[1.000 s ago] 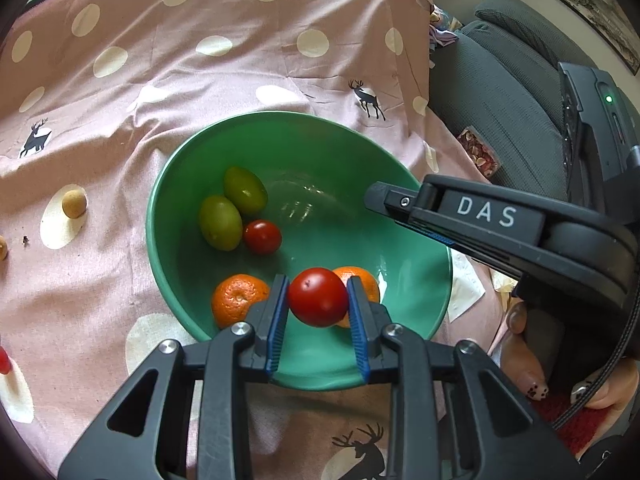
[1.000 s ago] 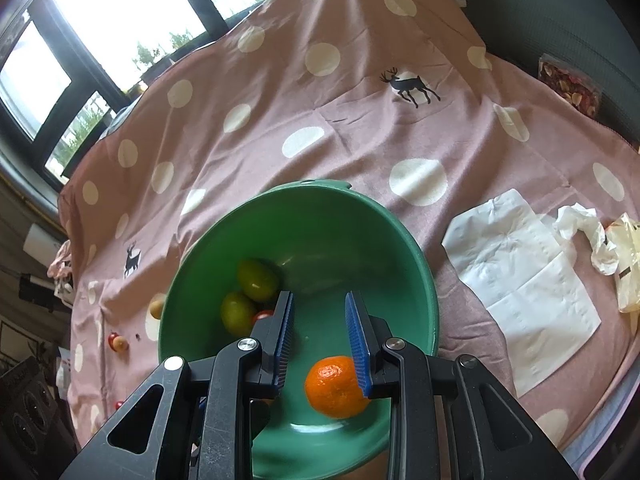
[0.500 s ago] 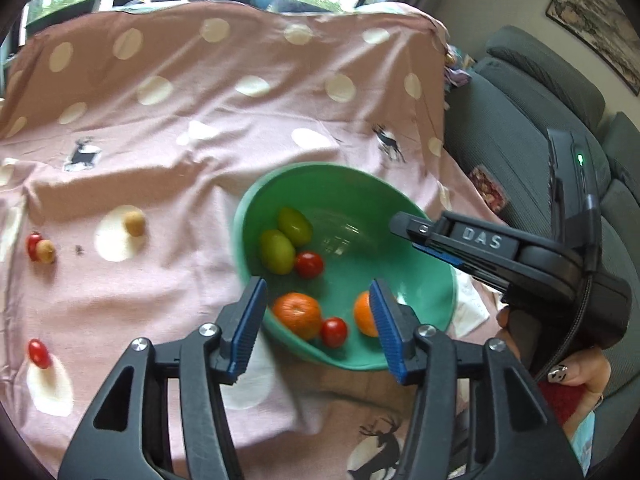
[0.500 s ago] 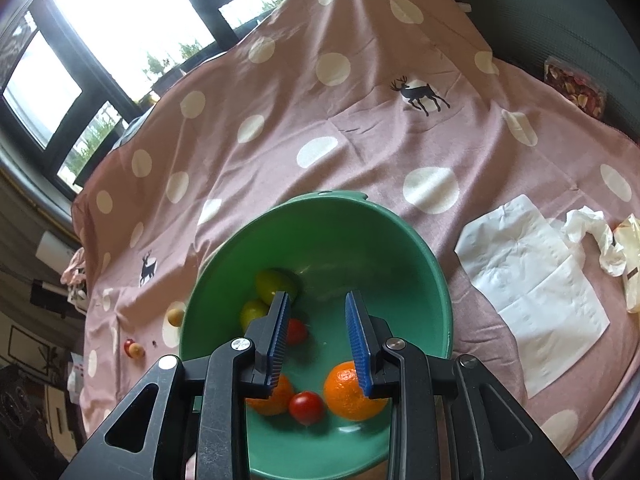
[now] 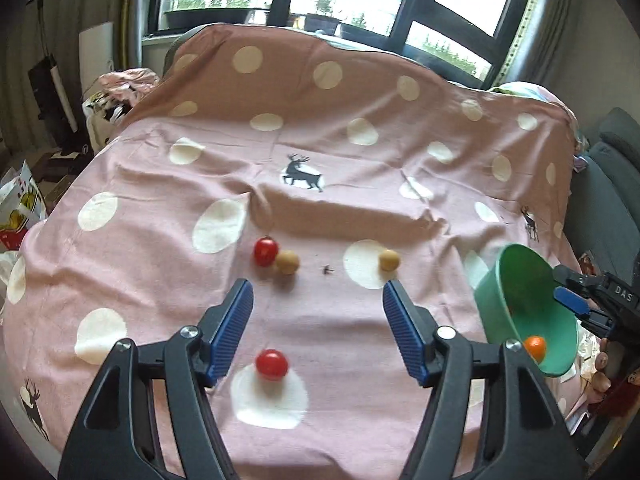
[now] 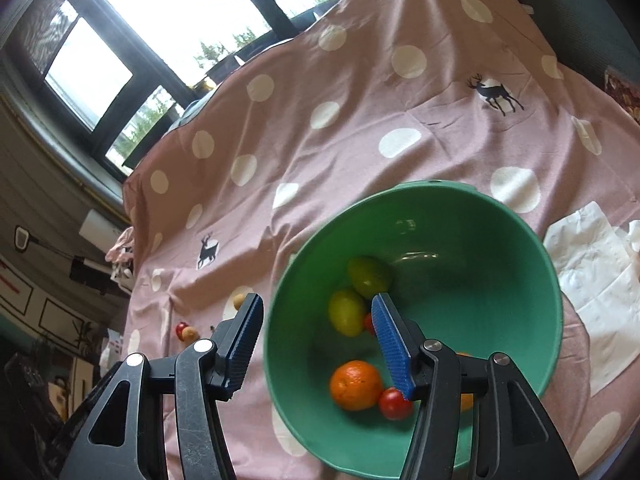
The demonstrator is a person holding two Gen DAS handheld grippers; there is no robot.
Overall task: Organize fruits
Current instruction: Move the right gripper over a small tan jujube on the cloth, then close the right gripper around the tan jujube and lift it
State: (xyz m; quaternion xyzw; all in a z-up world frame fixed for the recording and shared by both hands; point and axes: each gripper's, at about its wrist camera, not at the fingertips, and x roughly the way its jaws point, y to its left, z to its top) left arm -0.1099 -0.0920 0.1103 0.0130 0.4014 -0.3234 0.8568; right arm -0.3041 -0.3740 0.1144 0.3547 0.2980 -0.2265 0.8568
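So in the left wrist view, the left claw [image 5: 318, 320] is now spread wide with nothing in it. A second ago it was pinching a cherry tomato right over the green bowl [image 5: 516, 280], so that one's been dropped in, and the claw is swinging away to the left over the pink spotted cloth [image 5: 360, 168]. The bowl is now way off at the right edge, with one orange [image 5: 535, 347] peeking out. Straight ahead, a loose cherry tomato [image 5: 271, 364] is lying on a white dot, just short of the blue pads and a bit left of centre. Further out there's another tomato [image 5: 265, 251] touching a small tan fruit [image 5: 287, 262], plus a second tan fruit [image 5: 389, 260] off to the right. My guess is the near tomato is the next pick.

Right wrist view: the right claw [image 6: 316, 344] is also opening up, wider than a moment back, and empty. It's hanging over the bowl [image 6: 516, 232], with the left finger outside the rim. Inside are two green fruits [image 6: 347, 312], an orange [image 6: 355, 385] and a tomato [image 6: 394, 403] beside it; another red one is half hidden behind the right finger. White paper napkins [image 6: 592, 280] are lying right of the bowl.

Four fruits are left on the cloth by my count.
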